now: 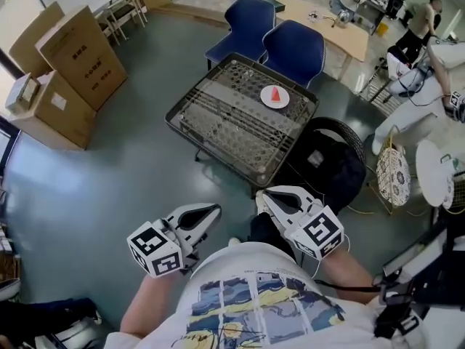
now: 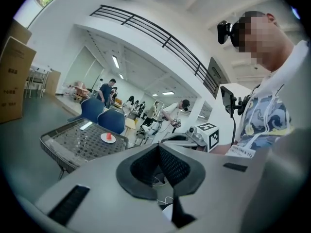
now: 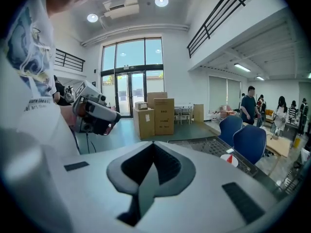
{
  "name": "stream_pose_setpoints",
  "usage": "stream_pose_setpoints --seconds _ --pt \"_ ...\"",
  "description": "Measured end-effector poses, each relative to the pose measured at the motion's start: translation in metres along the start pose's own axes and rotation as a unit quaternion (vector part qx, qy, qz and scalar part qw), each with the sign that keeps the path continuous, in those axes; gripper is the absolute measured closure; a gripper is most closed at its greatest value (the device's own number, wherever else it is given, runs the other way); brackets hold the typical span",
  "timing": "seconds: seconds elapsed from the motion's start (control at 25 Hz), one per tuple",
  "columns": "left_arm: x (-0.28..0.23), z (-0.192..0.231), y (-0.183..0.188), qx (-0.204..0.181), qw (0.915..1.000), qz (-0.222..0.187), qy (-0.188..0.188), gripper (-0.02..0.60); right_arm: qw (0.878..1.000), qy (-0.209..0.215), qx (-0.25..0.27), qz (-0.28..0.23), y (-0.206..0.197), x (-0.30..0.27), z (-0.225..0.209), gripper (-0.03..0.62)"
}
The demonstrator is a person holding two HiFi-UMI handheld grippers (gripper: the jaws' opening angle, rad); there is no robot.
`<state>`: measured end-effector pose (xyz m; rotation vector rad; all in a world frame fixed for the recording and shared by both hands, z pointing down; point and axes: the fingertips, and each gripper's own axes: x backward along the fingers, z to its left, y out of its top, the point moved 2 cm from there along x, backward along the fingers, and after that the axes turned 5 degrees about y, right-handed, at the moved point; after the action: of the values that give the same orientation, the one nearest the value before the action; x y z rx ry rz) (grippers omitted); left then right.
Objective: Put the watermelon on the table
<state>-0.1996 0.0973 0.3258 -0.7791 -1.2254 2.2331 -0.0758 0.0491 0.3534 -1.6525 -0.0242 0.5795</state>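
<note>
A red wedge of watermelon [image 1: 275, 94] stands on a small white plate [image 1: 275, 102] near the far right corner of the mesh-topped table [image 1: 218, 126]. The left gripper view shows the watermelon [image 2: 109, 136] far off on the table [image 2: 68, 147], and so does the right gripper view, with the watermelon [image 3: 229, 158] small at the right. My left gripper [image 1: 213, 211] and right gripper [image 1: 264, 196] are held close to the person's chest, well short of the table. Both are shut and hold nothing, as the left gripper [image 2: 158, 145] and the right gripper [image 3: 153, 142] show in their own views.
Two blue chairs [image 1: 294, 49] stand behind the table. A black bag [image 1: 330, 167] sits on the floor at its right corner, with a woven bag [image 1: 393, 174] beyond. Cardboard boxes [image 1: 73, 67] are stacked at the left. People sit and stand round a wooden table [image 1: 345, 35] at the back.
</note>
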Motion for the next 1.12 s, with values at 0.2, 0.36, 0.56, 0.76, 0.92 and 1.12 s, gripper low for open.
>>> stream_pose_setpoints --seconds 0.2,0.36,0.56,0.76,0.92,1.12 --pt "0.006 -0.018 -0.003 -0.008 0.9999 -0.008 -0.012 0.572 1.0 -0.002 0.011 -0.011 0.007 0.01 0.021 0.585" --pt "0.007 -0.027 -0.004 -0.015 0.9997 0.0 -0.02 0.572 1.0 -0.001 0.019 -0.002 0.007 0.016 0.034 0.585" --pt "0.005 -0.034 -0.009 -0.025 0.9994 0.007 -0.025 0.572 1.0 0.001 0.018 -0.008 0.006 0.018 0.043 0.585" --pt "0.004 -0.043 -0.013 -0.032 0.999 0.013 -0.026 0.572 1.0 0.002 0.023 -0.008 0.005 0.022 0.049 0.585" --pt "0.006 -0.042 -0.016 -0.031 0.9991 0.016 -0.025 0.572 1.0 0.005 0.029 -0.008 0.008 0.019 0.05 0.585" --pt "0.005 -0.04 -0.018 -0.029 0.9991 0.018 -0.024 0.572 0.999 0.008 0.034 -0.004 0.008 0.016 0.052 0.585"
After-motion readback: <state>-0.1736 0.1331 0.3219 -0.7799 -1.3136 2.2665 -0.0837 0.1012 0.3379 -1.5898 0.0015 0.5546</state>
